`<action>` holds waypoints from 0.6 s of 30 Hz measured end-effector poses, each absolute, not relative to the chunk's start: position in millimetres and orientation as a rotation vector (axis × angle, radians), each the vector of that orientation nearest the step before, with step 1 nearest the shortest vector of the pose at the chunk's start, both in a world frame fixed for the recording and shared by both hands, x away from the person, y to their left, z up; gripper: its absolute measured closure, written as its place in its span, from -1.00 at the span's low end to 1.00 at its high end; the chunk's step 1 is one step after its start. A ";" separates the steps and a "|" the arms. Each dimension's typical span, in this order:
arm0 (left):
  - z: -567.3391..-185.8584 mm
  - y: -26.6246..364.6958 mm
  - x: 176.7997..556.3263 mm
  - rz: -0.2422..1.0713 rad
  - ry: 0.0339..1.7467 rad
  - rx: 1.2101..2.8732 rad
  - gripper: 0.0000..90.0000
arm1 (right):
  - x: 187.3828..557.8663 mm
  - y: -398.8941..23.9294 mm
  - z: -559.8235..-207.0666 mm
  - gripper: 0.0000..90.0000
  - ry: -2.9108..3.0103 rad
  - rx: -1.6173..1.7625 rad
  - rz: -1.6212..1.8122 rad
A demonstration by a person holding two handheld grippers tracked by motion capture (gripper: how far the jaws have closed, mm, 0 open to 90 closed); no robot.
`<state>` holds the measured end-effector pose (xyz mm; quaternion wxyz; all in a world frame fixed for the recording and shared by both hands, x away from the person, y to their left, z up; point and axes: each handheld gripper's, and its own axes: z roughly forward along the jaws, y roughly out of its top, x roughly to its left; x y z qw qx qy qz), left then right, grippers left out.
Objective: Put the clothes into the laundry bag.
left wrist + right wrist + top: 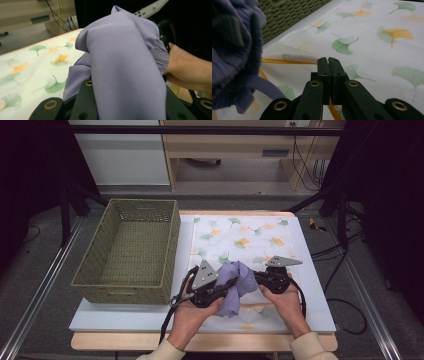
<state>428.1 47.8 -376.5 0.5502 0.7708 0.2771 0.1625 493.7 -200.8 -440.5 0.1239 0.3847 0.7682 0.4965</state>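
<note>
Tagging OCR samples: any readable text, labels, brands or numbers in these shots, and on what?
None readable.
Purple cloth: plain, no tag showing.
Leaf-print tablecloth: ginkgo pattern, no words.
Woven basket: no label.
Cabinet: a dark plate on its front, too small to read.

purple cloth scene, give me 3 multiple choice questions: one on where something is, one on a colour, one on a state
1. Where does the woven basket stand relative to the leaf-print sheet?
A. to its left
B. on top of it
C. to its right

2. What colour is the cloth between the two grippers?
A. red
B. light purple
C. black

3. How do the jaws of the right gripper stand?
A. wide open
B. pressed together
C. clamped round the basket rim

Answers: 1 A, the high view shows the basket at the table's left, beside the sheet. 2 B, the left gripper view shows it lilac. 3 B, the right gripper view shows the black jaws meeting with no gap.
</note>
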 end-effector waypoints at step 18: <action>-416.8 26.6 434.0 0.401 0.673 1.889 0.59 | 495.4 -205.5 -437.6 0.98 2.221 1.119 1.443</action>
